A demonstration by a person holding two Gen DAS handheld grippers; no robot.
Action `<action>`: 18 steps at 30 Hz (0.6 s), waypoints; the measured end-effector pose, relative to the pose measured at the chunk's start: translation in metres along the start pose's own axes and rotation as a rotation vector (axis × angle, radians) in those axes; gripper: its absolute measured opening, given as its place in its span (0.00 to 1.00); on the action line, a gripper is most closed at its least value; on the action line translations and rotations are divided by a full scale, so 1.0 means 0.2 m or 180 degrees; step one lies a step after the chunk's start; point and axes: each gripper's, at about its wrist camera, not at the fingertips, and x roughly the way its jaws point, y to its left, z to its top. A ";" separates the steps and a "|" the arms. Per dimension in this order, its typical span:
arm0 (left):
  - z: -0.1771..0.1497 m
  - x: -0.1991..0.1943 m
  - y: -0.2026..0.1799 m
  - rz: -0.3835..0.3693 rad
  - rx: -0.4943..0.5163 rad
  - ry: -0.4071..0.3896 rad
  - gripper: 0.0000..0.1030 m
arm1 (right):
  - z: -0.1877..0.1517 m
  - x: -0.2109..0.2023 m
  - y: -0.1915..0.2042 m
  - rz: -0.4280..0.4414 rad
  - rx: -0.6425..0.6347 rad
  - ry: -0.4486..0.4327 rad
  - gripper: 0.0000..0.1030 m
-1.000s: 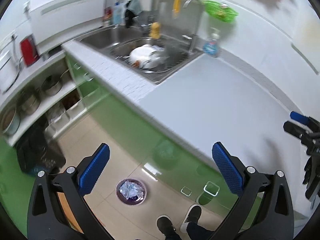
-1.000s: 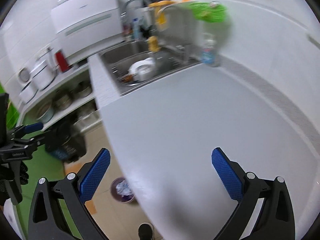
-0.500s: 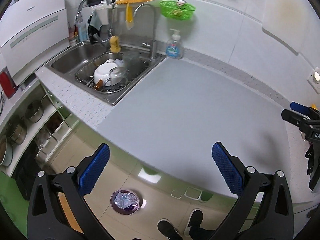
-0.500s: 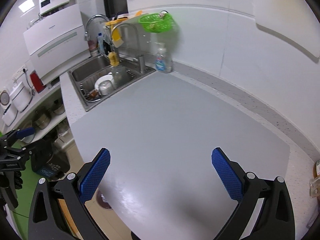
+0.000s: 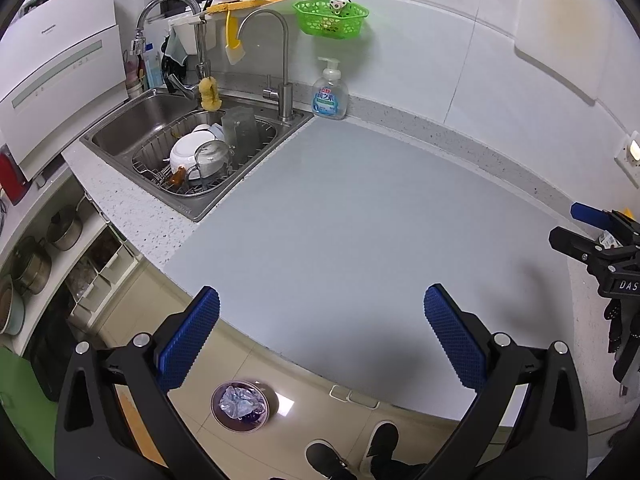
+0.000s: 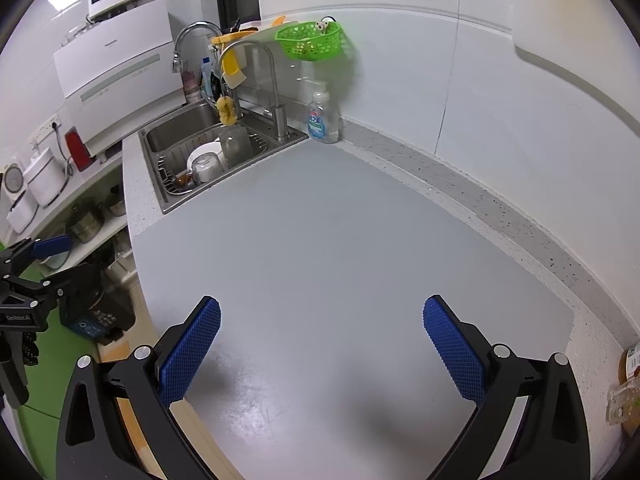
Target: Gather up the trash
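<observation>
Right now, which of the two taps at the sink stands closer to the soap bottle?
The plain gooseneck tap at the sink's right corner, right beside the soap bottle. The other tap, with a sprayer head, rises farther left.

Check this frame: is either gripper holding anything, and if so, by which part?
Nothing is held. The left gripper and the right gripper both stand open, only bare counter between their pads.

Both views are evenly and brightly lit from overhead, with strong fisheye curvature that bends the wall (image 6: pixel 500 92) and countertop (image 5: pixel 360 216) lines and a black vignette at every corner. Soft, diffuse shadows fall on the countertop in front of each camera, and a mild sheen of glare shows on its near surface in the right wrist view. Focus is sharp centrally; the top edge is slightly smeared.
</observation>
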 end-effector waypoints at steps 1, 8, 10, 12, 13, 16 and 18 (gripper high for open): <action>0.00 0.00 0.00 -0.0003 0.0002 0.0003 0.97 | 0.00 0.00 0.00 0.0005 -0.0013 -0.0001 0.94; 0.01 0.01 0.01 0.0028 -0.0038 0.0012 0.97 | 0.02 0.04 -0.01 0.0063 -0.0040 0.0023 0.94; 0.01 0.02 0.02 0.0044 -0.0046 0.0009 0.97 | 0.02 0.04 -0.01 0.0074 -0.0042 0.0032 0.94; 0.02 0.01 0.02 0.0062 -0.0050 -0.0004 0.97 | 0.02 0.05 -0.01 0.0087 -0.0044 0.0035 0.94; 0.02 0.02 0.02 0.0067 -0.0048 -0.0008 0.97 | 0.02 0.05 -0.01 0.0093 -0.0044 0.0039 0.94; 0.03 0.02 0.02 0.0082 -0.0033 -0.0013 0.97 | 0.03 0.06 0.00 0.0108 -0.0047 0.0051 0.94; 0.03 0.02 0.03 0.0076 -0.0037 -0.0011 0.97 | 0.04 0.06 0.00 0.0112 -0.0049 0.0043 0.94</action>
